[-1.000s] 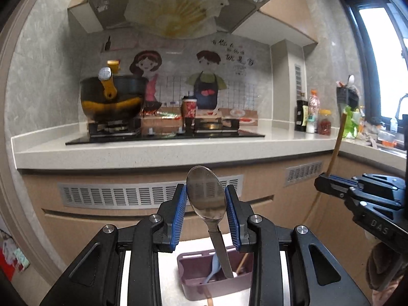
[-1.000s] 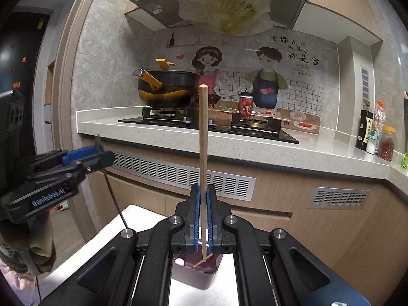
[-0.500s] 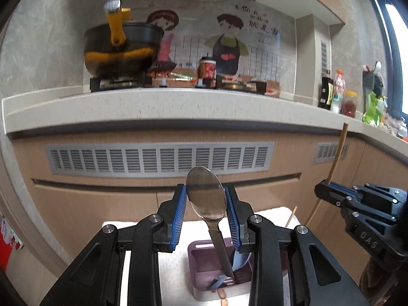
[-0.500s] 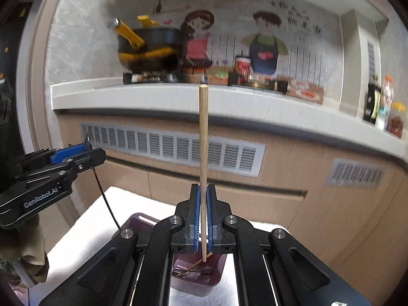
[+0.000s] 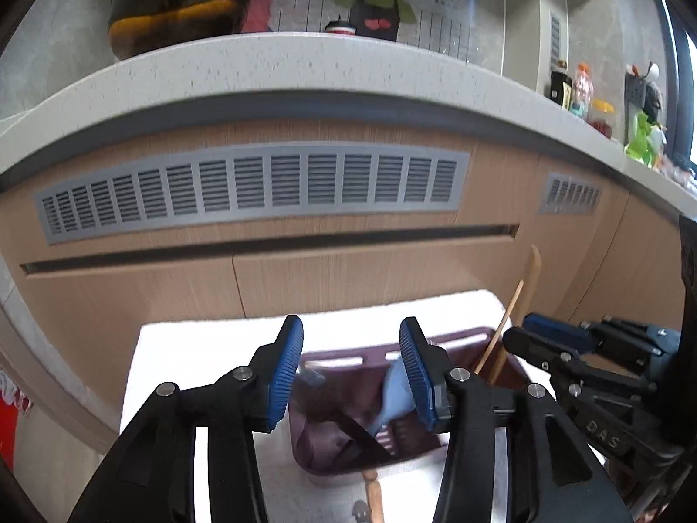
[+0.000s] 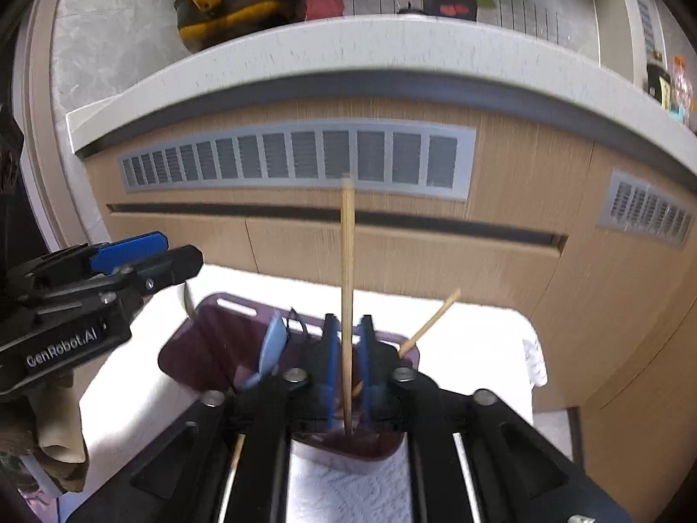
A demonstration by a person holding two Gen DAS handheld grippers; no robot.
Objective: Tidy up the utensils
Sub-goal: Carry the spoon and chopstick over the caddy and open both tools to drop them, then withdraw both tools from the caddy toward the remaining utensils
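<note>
**Dropping utensils into the caddy**

Working over the white mat (image 5: 183, 348), you have both tools above the purple caddy (image 5: 344, 355), which sits at the mat's middle, toward its far edge.

Done, as far as shows: a blue spoon (image 6: 272, 342) stands in the caddy's middle part, and one chopstick (image 6: 429, 320) leans out at its right end. A dark handle (image 5: 361, 436) lies inside the caddy too; what it belongs to is unclear. Left: a wooden handle (image 5: 373, 492) lies on the mat by the caddy's near edge and, by my reading, has yet to go in.

Your left gripper (image 5: 350, 370) is spreading, its blue pads apart with nothing pinched between them. Your right gripper (image 6: 348, 348) is also parting; a second chopstick (image 6: 347, 270) stands upright between its pads, lower end down in the caddy's right compartment, and the pads look clear of it.
</note>
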